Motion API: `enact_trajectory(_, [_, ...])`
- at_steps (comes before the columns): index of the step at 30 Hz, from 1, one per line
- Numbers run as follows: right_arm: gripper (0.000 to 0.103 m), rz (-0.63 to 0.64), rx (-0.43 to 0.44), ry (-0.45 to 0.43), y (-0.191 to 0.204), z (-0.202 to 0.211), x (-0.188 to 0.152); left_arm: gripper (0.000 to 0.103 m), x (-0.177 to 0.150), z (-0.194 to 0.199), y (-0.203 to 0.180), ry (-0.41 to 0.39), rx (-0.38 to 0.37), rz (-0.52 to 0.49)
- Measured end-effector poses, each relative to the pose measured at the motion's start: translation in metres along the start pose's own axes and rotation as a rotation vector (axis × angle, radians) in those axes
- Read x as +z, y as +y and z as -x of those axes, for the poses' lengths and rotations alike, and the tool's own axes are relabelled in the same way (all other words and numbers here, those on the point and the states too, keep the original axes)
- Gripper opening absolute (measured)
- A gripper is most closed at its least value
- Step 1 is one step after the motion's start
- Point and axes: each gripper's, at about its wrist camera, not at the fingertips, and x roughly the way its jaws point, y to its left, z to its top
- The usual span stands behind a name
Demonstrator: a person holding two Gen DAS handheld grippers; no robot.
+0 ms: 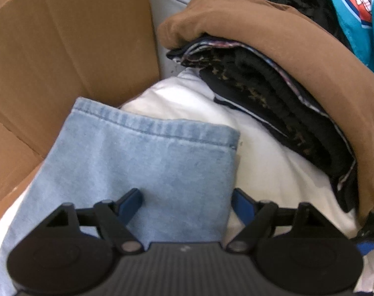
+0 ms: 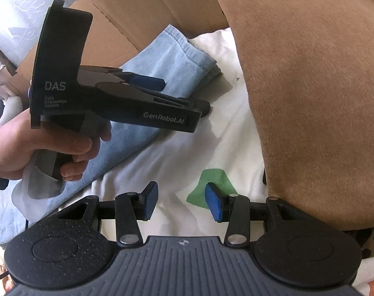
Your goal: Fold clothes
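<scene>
Two labels: "DAS", "GenRobot.AI" on left tongs (image 2: pixel 184 97)

Jeans leg (image 1: pixel 142 162) lower centre on a sheet (image 1: pixel 273 162), cardboard box (image 1: pixel 63 49) upper left behind it, stacked clothes (image 1: pixel 273 74) upper right.

My left wrist camera looks steeply down, close over the light blue jeans (image 1: pixel 142 157). My right wrist camera looks down from their other side. Both share the jeans, white cloth (image 2: pixel 177 153), cardboard box (image 1: pixel 63 49) and brown garment (image 2: pixel 310 93).
</scene>
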Motion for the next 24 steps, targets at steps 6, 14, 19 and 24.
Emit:
enact_trajectory(6, [0.049,0.018,0.003,-0.028,0.006,0.002,0.003,0.061,-0.002,0.024,0.008,-0.063,0.016,-0.005])
enact_trajectory(14, [0.049,0.047,-0.017,-0.069,0.016,0.0,0.018,0.012,0.001,0.043,0.013,-0.112,0.004,-0.018])
enact_trajectory(19, [0.049,0.049,-0.024,-0.089,0.015,0.003,0.021,0.005,0.006,0.052,0.022,-0.121,-0.039,0.026])
enact_trajectory(24, [0.049,0.024,-0.017,-0.125,0.011,0.005,0.022,0.004,0.009,0.059,0.041,-0.139,-0.078,0.09])
